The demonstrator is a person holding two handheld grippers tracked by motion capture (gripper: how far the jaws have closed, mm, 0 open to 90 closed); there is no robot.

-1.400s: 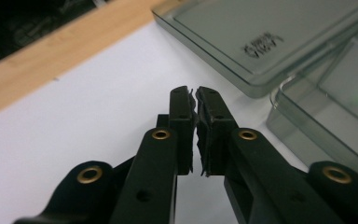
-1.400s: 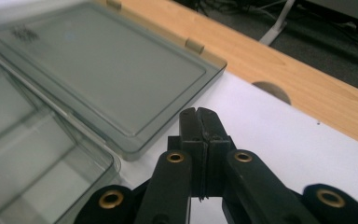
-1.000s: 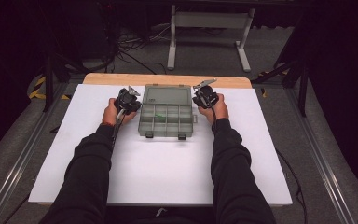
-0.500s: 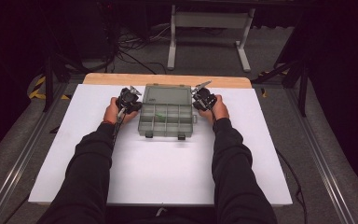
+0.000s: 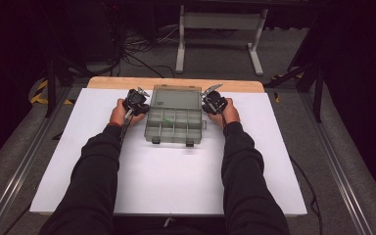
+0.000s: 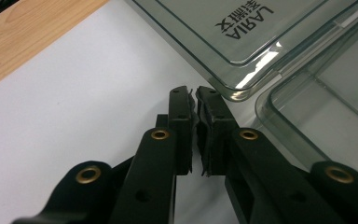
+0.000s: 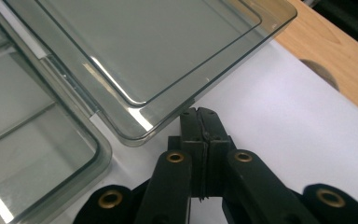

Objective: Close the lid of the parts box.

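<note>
White table (image 5: 176, 181), open organizer box (image 5: 175, 122)

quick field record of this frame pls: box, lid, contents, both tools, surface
box: clear grey compartment organizer box, middle of the table
lid: open, lid folded back flat on the far side
contents: one small green item in a compartment, too small to identify
left tool: shut, nothing gripped, at the lid's left corner
right tool: shut, nothing gripped, at the lid's right corner
surface: white tabletop, wooden strip along the far edge
</note>
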